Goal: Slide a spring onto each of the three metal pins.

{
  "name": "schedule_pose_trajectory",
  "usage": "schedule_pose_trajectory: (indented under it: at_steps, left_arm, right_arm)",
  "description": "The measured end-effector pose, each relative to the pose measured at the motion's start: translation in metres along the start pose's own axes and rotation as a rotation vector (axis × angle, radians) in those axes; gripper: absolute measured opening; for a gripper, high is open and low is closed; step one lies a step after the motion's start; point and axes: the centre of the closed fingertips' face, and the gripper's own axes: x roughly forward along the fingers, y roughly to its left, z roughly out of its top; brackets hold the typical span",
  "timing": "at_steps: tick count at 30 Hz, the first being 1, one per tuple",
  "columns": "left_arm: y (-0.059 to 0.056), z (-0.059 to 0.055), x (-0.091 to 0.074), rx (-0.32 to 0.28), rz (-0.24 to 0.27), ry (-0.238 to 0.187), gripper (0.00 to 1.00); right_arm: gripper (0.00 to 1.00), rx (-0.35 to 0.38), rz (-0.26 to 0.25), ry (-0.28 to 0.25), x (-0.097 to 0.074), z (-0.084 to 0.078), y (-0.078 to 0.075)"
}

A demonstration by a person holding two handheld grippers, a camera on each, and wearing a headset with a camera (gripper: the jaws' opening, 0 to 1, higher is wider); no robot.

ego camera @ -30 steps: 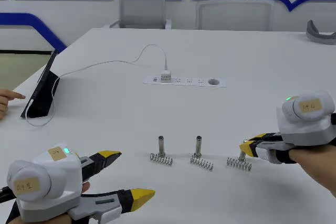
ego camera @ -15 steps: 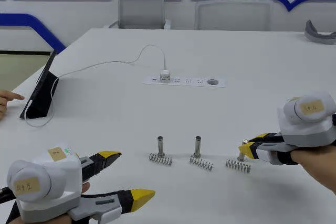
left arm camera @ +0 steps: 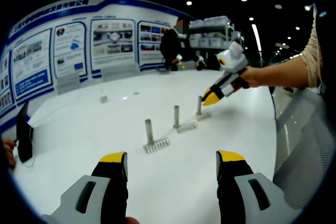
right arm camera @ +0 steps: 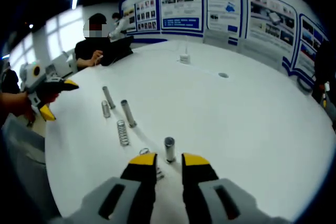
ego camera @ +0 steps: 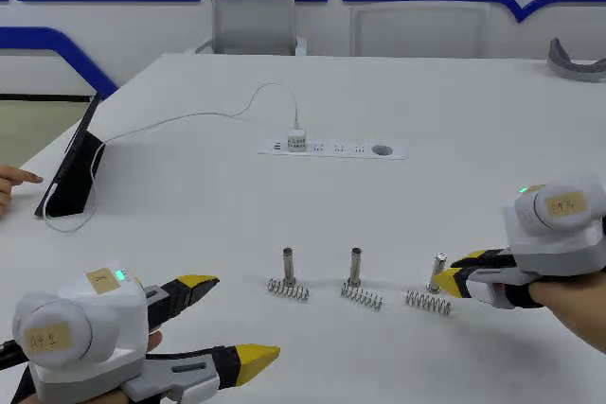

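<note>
Now, head view: three pins [ego camera: 356, 265] upright in row on table [ego camera: 445, 101], spring [ego camera: 362, 298] lying at each base; left gripper [ego camera: 230, 319] low-left, jaws wide.
Left gripper view: jaws far apart, empty.
Right gripper view: right gripper [right arm camera: 169, 160] jaws narrow, empty, rightmost pin [right arm camera: 169, 148] just ahead of tips.

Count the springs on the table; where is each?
3. The left spring lies at the foot of the left pin, middle spring by the middle pin, right spring by the right pin, near the right gripper.

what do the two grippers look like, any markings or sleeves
Left gripper and right gripper: rounded white housings, tan handwritten labels, green lights, black fingers with yellow tips. Beige sleeve on the right arm.
</note>
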Motion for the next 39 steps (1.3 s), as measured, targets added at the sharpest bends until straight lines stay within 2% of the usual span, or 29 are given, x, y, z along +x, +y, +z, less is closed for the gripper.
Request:
schedule_pose_trajectory:
  at_steps: [13,23,33,39]
  left_arm:
    - [0.000,-0.001,-0.001,-0.003,0.000,0.002,0.69]
    - [0.000,-0.002,0.000,-0.010,0.001,0.003,0.69]
    - [-0.001,-0.004,0.001,-0.014,-0.001,0.004,0.69]
    - [-0.002,-0.004,0.001,-0.014,-0.004,0.005,0.69]
  right_arm:
    - [0.20,-0.009,0.028,0.027,0.005,-0.010,0.005]
    - [0.18,-0.022,0.070,0.076,0.009,-0.022,0.014]
    - [0.16,-0.059,0.108,0.113,0.011,-0.029,0.023]
    - [0.15,-0.107,0.121,0.150,0.011,-0.033,0.024]
